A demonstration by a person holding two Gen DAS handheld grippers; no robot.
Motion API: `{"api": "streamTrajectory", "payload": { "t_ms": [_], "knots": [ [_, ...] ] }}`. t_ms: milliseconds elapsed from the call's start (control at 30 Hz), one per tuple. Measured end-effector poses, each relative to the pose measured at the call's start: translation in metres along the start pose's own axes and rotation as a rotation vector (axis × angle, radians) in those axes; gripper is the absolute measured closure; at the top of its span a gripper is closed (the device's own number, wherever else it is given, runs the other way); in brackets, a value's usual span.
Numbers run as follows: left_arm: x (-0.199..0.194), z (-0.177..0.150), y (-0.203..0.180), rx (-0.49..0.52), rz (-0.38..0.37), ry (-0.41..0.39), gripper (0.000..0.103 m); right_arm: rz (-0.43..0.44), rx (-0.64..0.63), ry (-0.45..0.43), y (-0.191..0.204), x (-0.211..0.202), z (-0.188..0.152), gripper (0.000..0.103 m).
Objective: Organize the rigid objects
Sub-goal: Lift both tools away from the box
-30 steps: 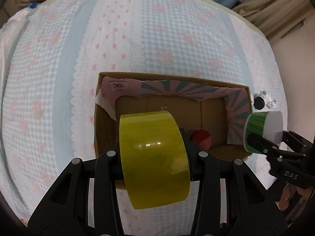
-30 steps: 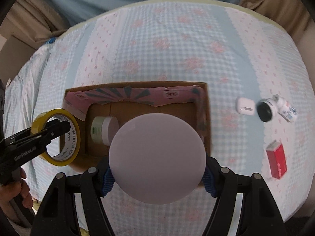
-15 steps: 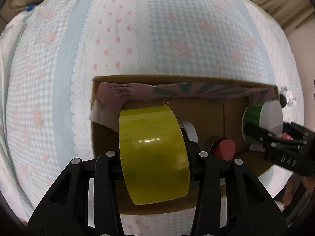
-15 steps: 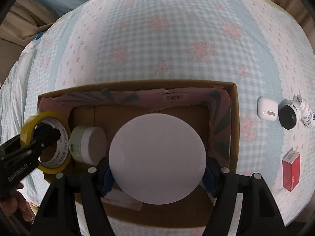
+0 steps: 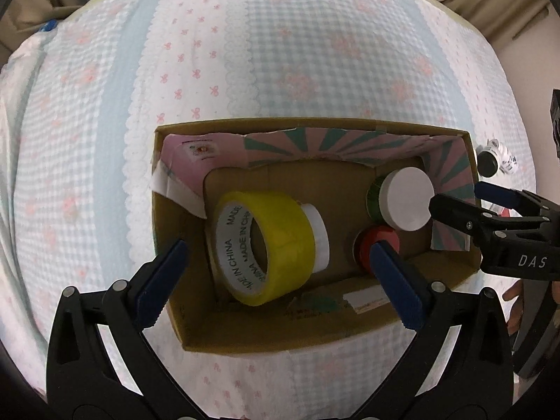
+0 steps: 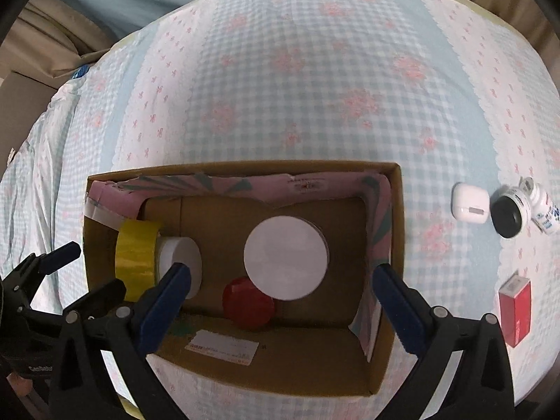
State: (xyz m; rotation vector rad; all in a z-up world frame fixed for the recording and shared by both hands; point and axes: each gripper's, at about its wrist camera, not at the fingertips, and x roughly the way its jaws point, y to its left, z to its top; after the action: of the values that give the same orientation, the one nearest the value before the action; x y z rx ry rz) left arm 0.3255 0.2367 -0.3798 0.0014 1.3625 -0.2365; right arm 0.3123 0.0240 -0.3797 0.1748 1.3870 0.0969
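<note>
Left wrist view: we look steeply down and forward, close over the near-left edge of the cardboard box [image 5: 350, 329], its fingers [image 5: 159, 285] framing the opening. Right wrist view: we hang just as close over the box [image 6: 266, 372], nearer its right end, facing the same way. Both views share the box interior, the checkered cloth [image 5: 280, 52] beyond it, and the opposite tool at the frame edge.

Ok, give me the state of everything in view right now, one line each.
left hand-held gripper: open, empty
right hand-held gripper: open, empty
yellow tape roll: in box, on its side
white-lidded jar: in box
red-lidded jar: in box
cardboard box: open
earbud case: closed, outside box
</note>
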Motion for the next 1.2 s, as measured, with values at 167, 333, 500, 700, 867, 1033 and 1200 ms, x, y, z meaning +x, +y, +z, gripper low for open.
{"api": "streamTrajectory", "payload": {
  "t_ms": [167, 333, 500, 700, 867, 1033, 1200],
  "knots": [
    [-0.019, -0.007, -0.003, 0.002, 0.003, -0.025, 0.0, -0.013, -0.006, -0.021, 0.001, -0.016, -0.01, 0.0],
    [-0.042, -0.02, -0.006, 0.009, 0.008, -0.059, 0.0, -0.022, -0.008, -0.05, 0.006, -0.039, -0.02, 0.0],
    [-0.076, -0.039, -0.01, 0.011, 0.024, -0.098, 0.0, -0.015, -0.005, -0.075, 0.012, -0.067, -0.036, 0.0],
    [-0.131, -0.075, -0.014, 0.005, 0.04, -0.158, 0.0, -0.032, -0.033, -0.151, 0.033, -0.118, -0.07, 0.0],
    [-0.173, -0.1, -0.025, 0.029, 0.054, -0.232, 0.0, -0.042, -0.012, -0.201, 0.041, -0.154, -0.098, 0.0],
    [-0.2, -0.121, -0.043, 0.057, 0.071, -0.301, 0.0, -0.072, -0.016, -0.252, 0.036, -0.181, -0.126, 0.0],
    [-0.216, -0.136, -0.068, 0.058, 0.039, -0.333, 0.0, -0.078, 0.022, -0.281, 0.004, -0.206, -0.15, 0.0]
  ]
}}
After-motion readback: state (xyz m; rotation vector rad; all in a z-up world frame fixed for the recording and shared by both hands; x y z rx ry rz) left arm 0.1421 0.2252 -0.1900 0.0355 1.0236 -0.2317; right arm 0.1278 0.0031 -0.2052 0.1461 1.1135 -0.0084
